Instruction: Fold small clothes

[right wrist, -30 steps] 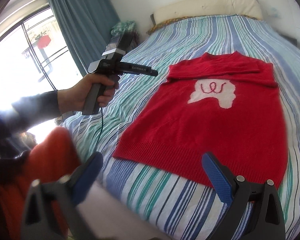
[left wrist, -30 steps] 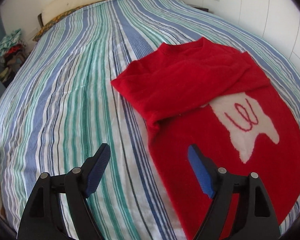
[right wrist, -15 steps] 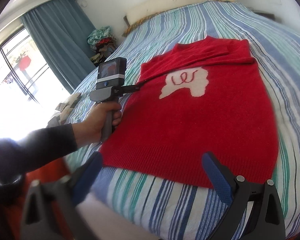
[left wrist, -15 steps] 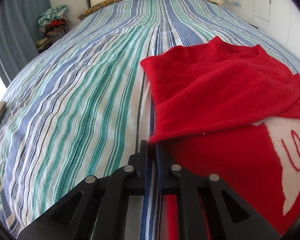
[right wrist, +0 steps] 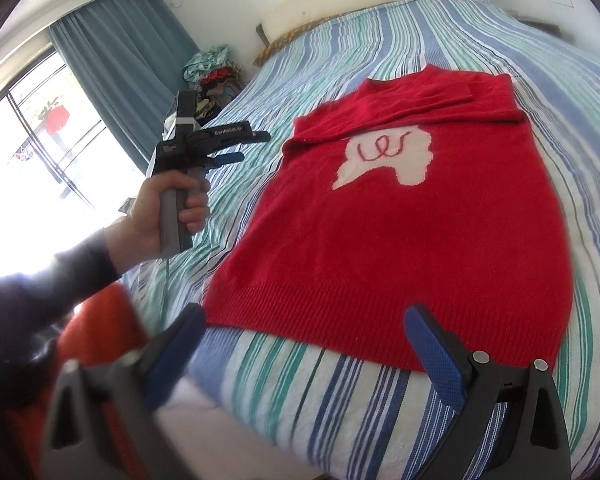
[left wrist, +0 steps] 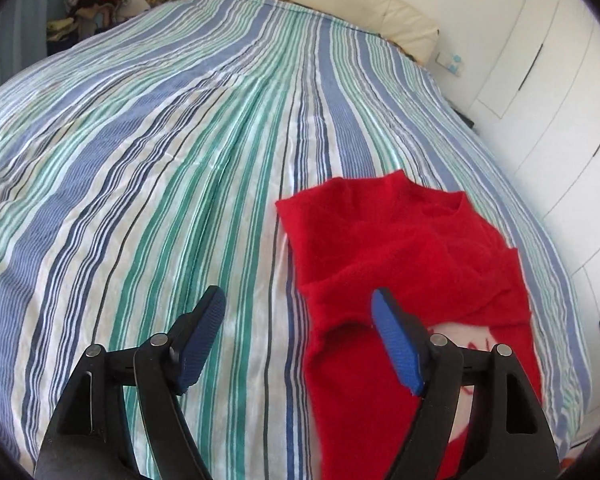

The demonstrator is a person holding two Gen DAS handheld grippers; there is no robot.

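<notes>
on striped bed (right wrist: 380, 400): red sweater (right wrist: 400, 232)

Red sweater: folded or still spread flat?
Partly folded. The red sweater has its sleeves folded across the chest; the body lies spread flat on the striped bedspread.

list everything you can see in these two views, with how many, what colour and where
sweater: one, red with a white patch bearing a red squiggle, flat on the bed, sleeves folded across its chest
bed cover: one, striped blue, green and white, over the whole bed
pillow: one, cream, at the head of the bed
clothes pile: one, mixed colours, beside the bed's head near the curtain
curtain: one, grey-blue, by the window
wardrobe doors: white, along the far side of the bed
left tool: black with blue pads, jaws just opened and empty, above the sweater's shoulder edge
right tool: black with blue pads, open, over the sweater's hem
left hand: one, dark sleeve, gripping the left tool's handle
</notes>
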